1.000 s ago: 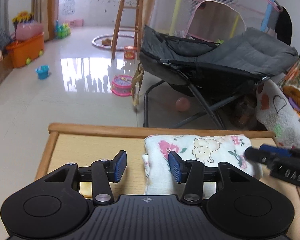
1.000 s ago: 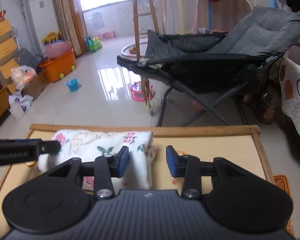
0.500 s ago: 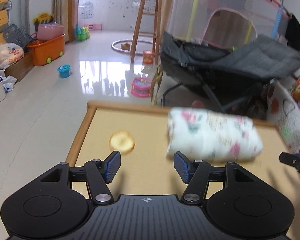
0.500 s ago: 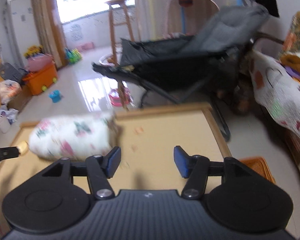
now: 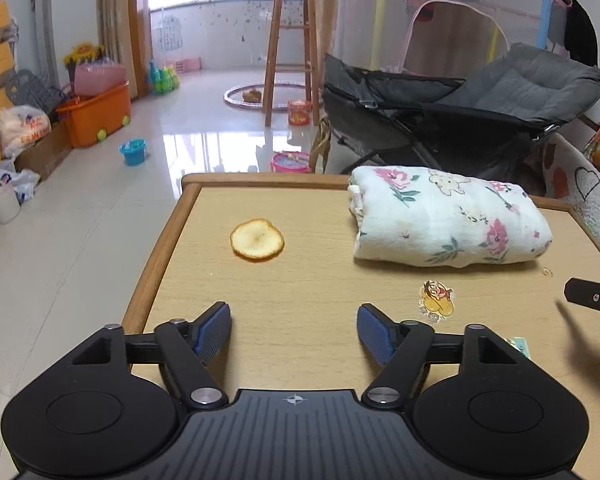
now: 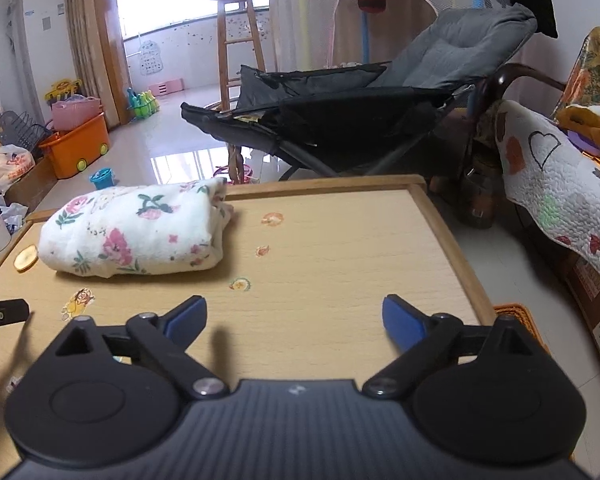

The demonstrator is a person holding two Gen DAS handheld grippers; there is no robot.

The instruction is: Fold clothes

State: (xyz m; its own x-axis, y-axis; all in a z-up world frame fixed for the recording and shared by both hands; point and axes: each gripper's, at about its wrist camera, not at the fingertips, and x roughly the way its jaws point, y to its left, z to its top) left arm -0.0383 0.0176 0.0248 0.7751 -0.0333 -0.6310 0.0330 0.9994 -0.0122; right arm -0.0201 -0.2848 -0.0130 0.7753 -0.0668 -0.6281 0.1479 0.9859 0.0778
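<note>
Two black claws with blue rubber pads hover over a light wooden bench with a raised rim (image 5: 188, 200), both empty, while a white floral-print cloth folded into a thick bundle (image 5: 444, 222) lies at the far side of the board, right of centre in the left wrist view and at centre left in the right wrist view (image 6: 136, 230). Its layered edges face the middle of the bench and its rounded back faces the rim, which suggests the folding itself is finished and the bundle has been set down out of the way. The left claw (image 5: 294, 330) stands spread in the lower middle of its frame, its jaws opening, with nothing but bare wood between them; the bundle sits well beyond its tips. The right claw (image 6: 294, 322) is spread wider, its jaws also opening, and likewise frames only empty board, the cloth lying up and to the left of its pads. Each claw's tip pokes into the other's view at the frame edge, so the two hands are held side by side at the near edge, apparently clear of the cloth because there is nothing left to grip. A round pale-yellow slice (image 5: 257, 239) rests on the bench to the left of the bundle, and small cartoon stickers (image 5: 436, 298) dot the surface near the claws.
</note>
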